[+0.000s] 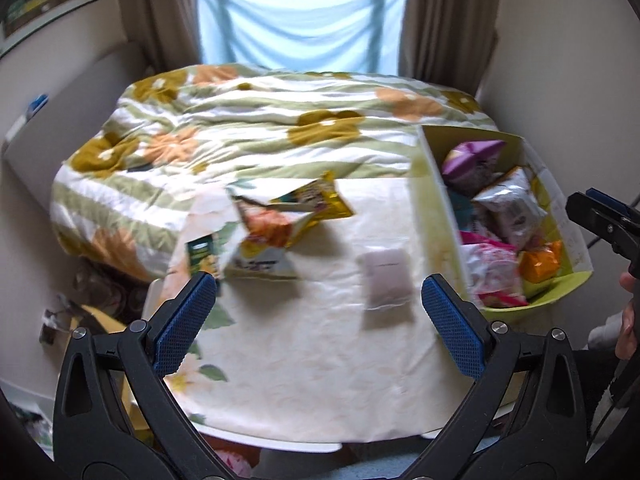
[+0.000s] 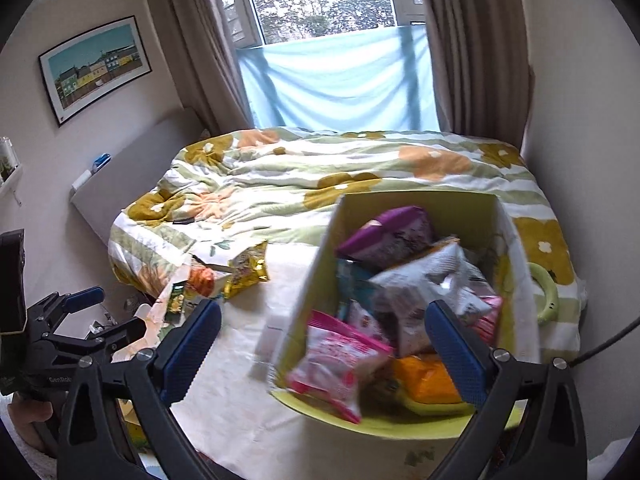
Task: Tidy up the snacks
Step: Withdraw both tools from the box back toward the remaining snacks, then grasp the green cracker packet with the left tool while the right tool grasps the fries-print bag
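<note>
A framed picture point(image 2: 94, 67) hangs at ten o'clock, a curtained window point(image 2: 320, 4) at twelve. Loose snacks point(image 1: 276, 224) lie on the cloth-covered table point(image 1: 320, 380) before the bed point(image 1: 256, 128); the box point(image 2: 516, 280) at three o'clock holds more. The left gripper point(image 1: 318, 320) and right gripper point(image 2: 324, 346) both gape wide, empty.

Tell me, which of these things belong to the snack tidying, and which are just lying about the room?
Part of the job:
- green box with packets inside
- yellow packet
- orange packet
- pale flat packet
- small green packet
- left gripper and right gripper, both open

Just lying about:
- flowered duvet
- framed picture
- curtains
</note>
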The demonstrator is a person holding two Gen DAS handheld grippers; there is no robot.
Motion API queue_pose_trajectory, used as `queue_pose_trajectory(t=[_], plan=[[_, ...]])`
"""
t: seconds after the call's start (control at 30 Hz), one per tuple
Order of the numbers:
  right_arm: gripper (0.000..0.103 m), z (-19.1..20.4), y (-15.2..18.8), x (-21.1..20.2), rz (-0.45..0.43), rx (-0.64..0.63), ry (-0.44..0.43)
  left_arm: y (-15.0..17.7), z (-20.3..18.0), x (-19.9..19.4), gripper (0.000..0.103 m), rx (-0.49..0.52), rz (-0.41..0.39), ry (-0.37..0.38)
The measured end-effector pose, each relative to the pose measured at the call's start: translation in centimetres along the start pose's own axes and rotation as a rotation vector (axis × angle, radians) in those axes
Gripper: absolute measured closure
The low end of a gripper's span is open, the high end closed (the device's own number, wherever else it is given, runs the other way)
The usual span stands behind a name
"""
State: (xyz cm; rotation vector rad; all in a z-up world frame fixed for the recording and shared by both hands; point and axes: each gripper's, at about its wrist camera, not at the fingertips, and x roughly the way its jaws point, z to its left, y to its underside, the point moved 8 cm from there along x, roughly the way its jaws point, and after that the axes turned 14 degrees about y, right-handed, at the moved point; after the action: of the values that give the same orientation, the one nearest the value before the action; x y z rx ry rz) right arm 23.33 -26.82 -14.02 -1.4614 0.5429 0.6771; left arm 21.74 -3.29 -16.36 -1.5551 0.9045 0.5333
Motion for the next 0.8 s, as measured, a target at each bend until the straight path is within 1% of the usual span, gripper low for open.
queue_pose_trajectory(t=[0.13,0.2,0.23,0.33,0.47,0.6,0.8], plan=[[0.001,4.6,-0.2,1.2,0.021,-0.004,-0.031,-0.1,4.9,-0.8,0.001,-0.032,0.003,-0.005],[0.001,6.6,0.0,2.1,0.033,-0.005,-0.027,-0.2,7.2,-0.7,0.001,-0.043,0.011,-0.009],[0.001,7.8,0.3,3.0,0.055,0.003,-0.025,-0.1,8.2,-0.5,0.001,-0.049,0.018,-0.009],[0.001,11.0,1.1,4.8,0.112,0.049,-0.064,0.3,11.5,0.2,0.001,-0.059,0.051,0.000],[0.001,15.1,2.0,7.1,0.165,0.066,-0.056,0.8,14.9,1.2,0.001,-0.066,0.078,0.013],[0.001,17.7,2.6,9.6,0.215,0.101,-0.038,1.5,18.4,3.1,0.001,-0.082,0.113,0.041],[0.001,20.2,3.7,14.1,0.296,0.188,-0.003,2.1,22.4,6.6,0.001,-0.092,0.183,0.084]])
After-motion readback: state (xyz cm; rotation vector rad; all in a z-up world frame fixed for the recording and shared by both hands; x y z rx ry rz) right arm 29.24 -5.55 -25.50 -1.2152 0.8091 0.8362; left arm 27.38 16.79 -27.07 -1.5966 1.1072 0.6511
